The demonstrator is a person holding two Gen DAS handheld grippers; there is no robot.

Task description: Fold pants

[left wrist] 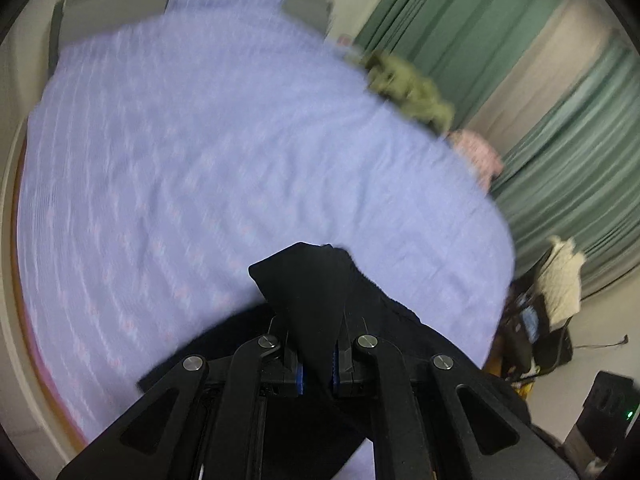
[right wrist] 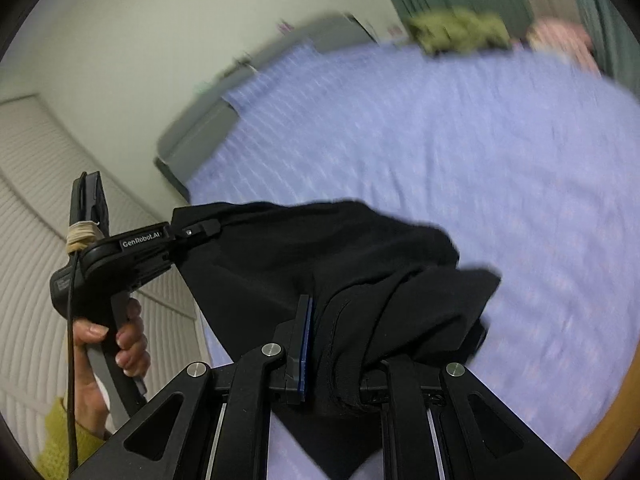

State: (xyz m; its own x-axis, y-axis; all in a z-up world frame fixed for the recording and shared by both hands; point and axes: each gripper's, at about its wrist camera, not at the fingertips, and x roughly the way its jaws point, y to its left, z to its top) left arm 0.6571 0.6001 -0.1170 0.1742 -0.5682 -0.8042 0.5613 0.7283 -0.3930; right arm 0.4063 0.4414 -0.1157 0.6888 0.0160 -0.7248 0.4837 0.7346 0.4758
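So the black pants point(right wrist: 320, 264) are held up off the purple-sheeted bed point(left wrist: 200, 160), stretched sideways between both grippers, with the left gripper point(left wrist: 316, 360) clenched on one end and the right gripper point(right wrist: 336, 364) clamped on a bunched fold.

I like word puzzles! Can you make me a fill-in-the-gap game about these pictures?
1. Both tongs, the left and the right, are pinching the ___ pants.
2. The bed has a ___ sheet on it.
3. The curtains are the colour ___.
4. The hand grips the left tongs' ___.

Missing words: black; purple; green; handle
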